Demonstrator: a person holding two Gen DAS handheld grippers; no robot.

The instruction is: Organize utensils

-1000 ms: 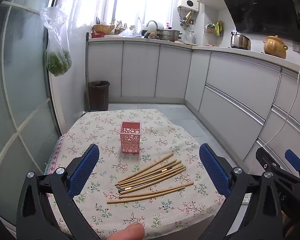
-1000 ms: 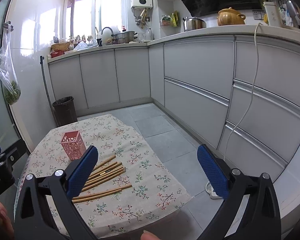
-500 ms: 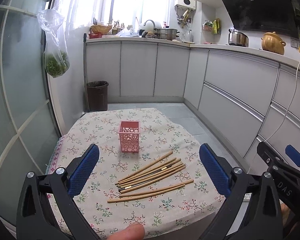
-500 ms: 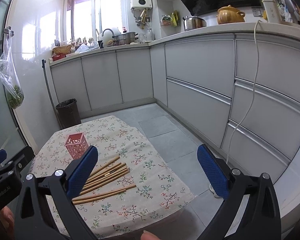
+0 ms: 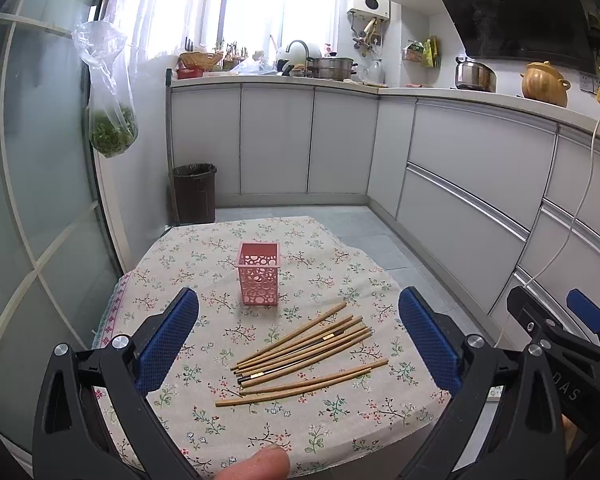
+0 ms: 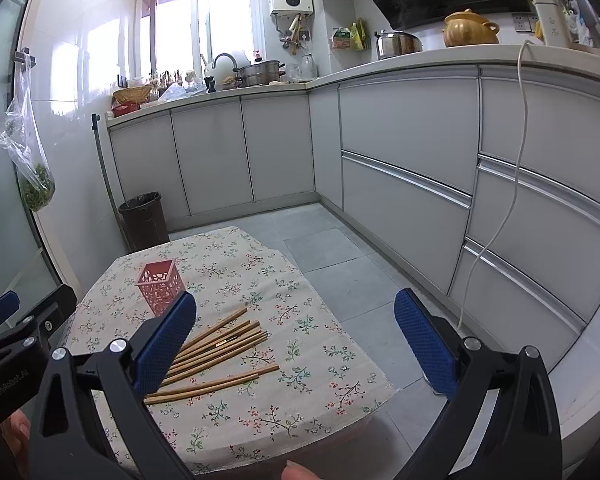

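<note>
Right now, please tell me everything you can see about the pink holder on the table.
The pink holder is a small square cup that looks like plastic, with round cut-out holes in its walls. It stands upright, open at the top, and appears empty. It sits on the floral tablecloth, beyond the chopsticks and apart from them. Neither gripper touches it.
</note>
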